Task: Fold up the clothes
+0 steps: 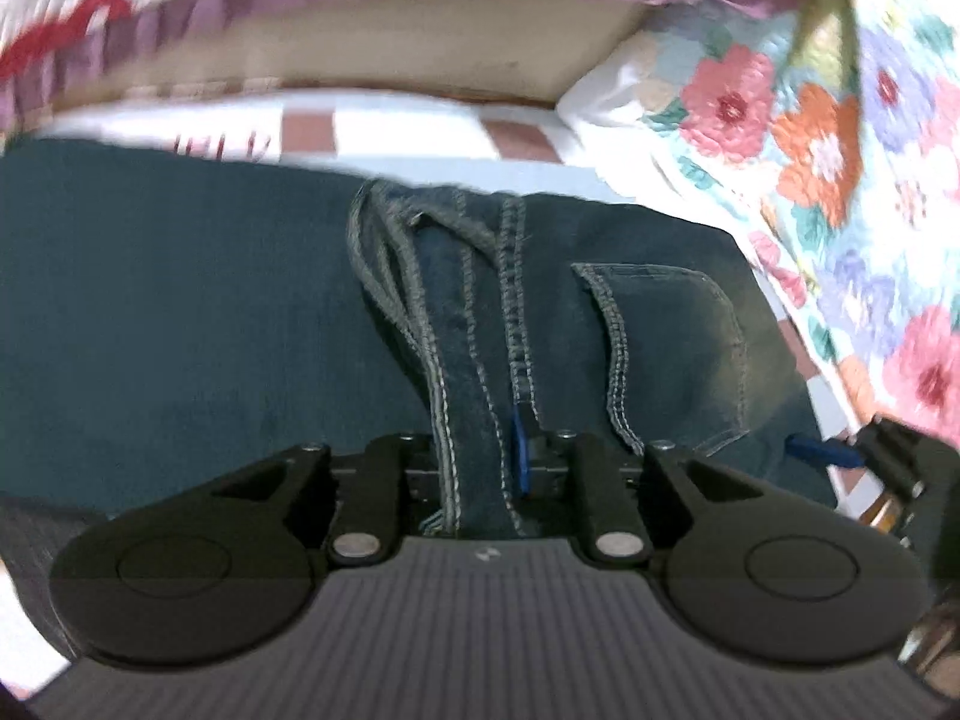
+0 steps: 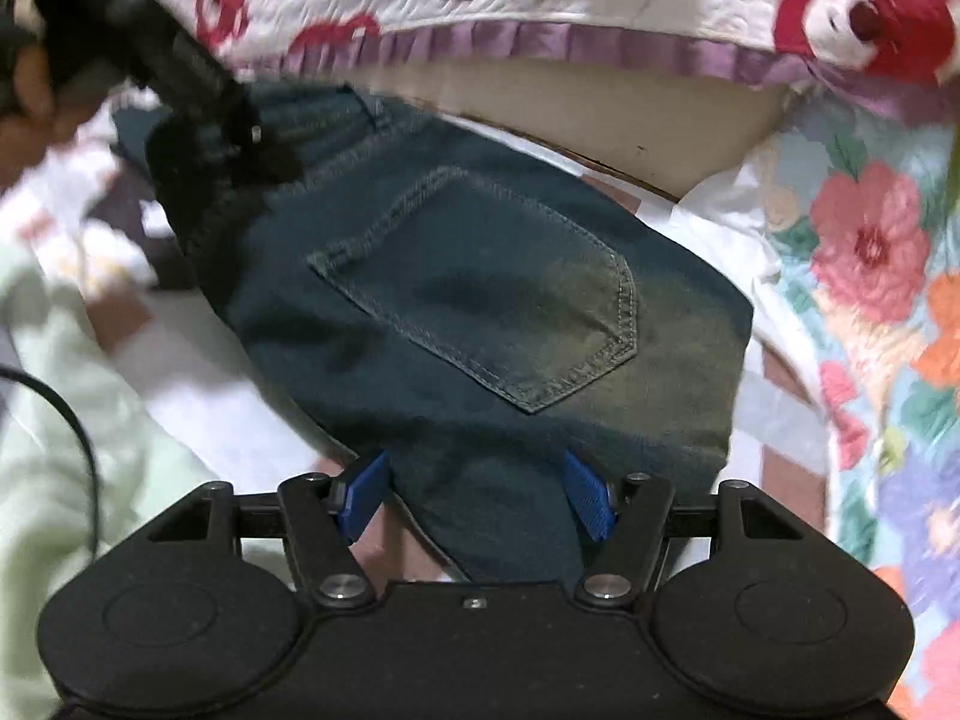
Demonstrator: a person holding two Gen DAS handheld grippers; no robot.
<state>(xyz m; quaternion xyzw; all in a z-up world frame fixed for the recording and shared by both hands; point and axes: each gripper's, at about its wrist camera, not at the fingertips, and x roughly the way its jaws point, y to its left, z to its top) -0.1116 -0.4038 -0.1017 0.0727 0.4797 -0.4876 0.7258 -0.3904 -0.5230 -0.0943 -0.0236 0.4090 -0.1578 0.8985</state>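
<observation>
Dark blue jeans (image 1: 180, 312) lie folded on the bed, seams and a back pocket (image 1: 678, 348) facing up. My left gripper (image 1: 480, 468) is shut on a bunched, stitched seam of the jeans that runs between its fingers. In the right wrist view the jeans (image 2: 480, 300) show the same back pocket (image 2: 498, 294). My right gripper (image 2: 474, 495) stands open, its blue pads (image 2: 360, 492) wide apart on either side of a fold of the denim edge. A hand (image 2: 30, 90) holds the left gripper (image 2: 240, 138) at the far end of the jeans.
A floral quilt (image 1: 840, 150) is heaped on the right. A white quilt with red prints and a purple frill (image 2: 540, 42) hangs above a beige headboard (image 1: 360, 54). Pale green cloth (image 2: 48, 420) and a black cable (image 2: 72, 420) lie left. The right gripper's blue finger (image 1: 822, 450) shows at the edge.
</observation>
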